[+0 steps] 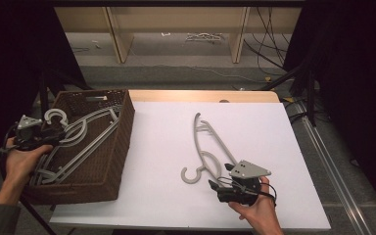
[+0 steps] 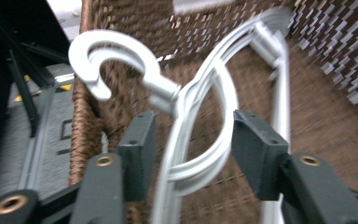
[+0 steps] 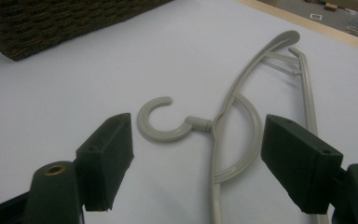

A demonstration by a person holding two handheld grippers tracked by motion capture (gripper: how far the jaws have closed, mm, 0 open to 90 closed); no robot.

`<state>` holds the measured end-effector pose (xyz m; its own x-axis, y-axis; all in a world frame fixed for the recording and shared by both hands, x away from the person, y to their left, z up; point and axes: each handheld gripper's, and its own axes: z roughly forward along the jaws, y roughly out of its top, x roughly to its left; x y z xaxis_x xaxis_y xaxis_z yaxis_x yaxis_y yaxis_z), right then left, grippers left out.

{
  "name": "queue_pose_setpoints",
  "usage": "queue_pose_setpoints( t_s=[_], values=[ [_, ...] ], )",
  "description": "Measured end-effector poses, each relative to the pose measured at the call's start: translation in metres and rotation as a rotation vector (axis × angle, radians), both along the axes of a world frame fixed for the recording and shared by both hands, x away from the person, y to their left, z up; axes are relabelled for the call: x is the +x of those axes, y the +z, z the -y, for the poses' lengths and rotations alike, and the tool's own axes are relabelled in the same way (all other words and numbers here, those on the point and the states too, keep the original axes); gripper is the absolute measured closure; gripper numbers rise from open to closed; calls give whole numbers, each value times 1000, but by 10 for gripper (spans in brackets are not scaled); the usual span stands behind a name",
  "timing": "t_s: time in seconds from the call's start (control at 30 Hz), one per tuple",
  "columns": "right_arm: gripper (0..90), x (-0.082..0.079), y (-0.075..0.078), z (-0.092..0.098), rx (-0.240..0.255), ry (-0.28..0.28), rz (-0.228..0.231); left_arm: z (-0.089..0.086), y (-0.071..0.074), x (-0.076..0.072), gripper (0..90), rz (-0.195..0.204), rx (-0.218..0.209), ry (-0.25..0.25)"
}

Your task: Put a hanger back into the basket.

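One hanger [image 1: 81, 139] already lies in the basket [image 1: 112, 161] at left, the left gripper [image 1: 54, 131] open around its neck, pads clear. The second hanger [image 1: 208, 147] still lies on the table [image 1: 166, 122] near the open right gripper [image 1: 215, 185], ungrasped.

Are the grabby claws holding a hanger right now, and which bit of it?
No. The left gripper stands open around the neck of the hanger in the basket, pads off it. The right gripper is open above the hanger on the table.
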<state>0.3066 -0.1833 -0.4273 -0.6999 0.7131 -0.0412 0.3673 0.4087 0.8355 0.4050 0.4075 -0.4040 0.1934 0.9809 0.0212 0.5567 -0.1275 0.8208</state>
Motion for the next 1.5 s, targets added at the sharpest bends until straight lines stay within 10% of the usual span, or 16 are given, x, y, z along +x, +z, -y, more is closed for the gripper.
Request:
queue_pose_setpoints(
  t_s=[0.6, 1.03, 1.5],
  values=[
    [243, 0, 1, 0, 17, -15, 17, 88, 39, -56, 260, 173, -113, -201],
    [222, 0, 1, -1, 41, -17, 18, 175, 22, -76, 176, 223, -183, -474],
    [216, -1, 1, 0, 44, -22, 28, 211, 1, -95, 175, 266, -206, -542]
  ],
)
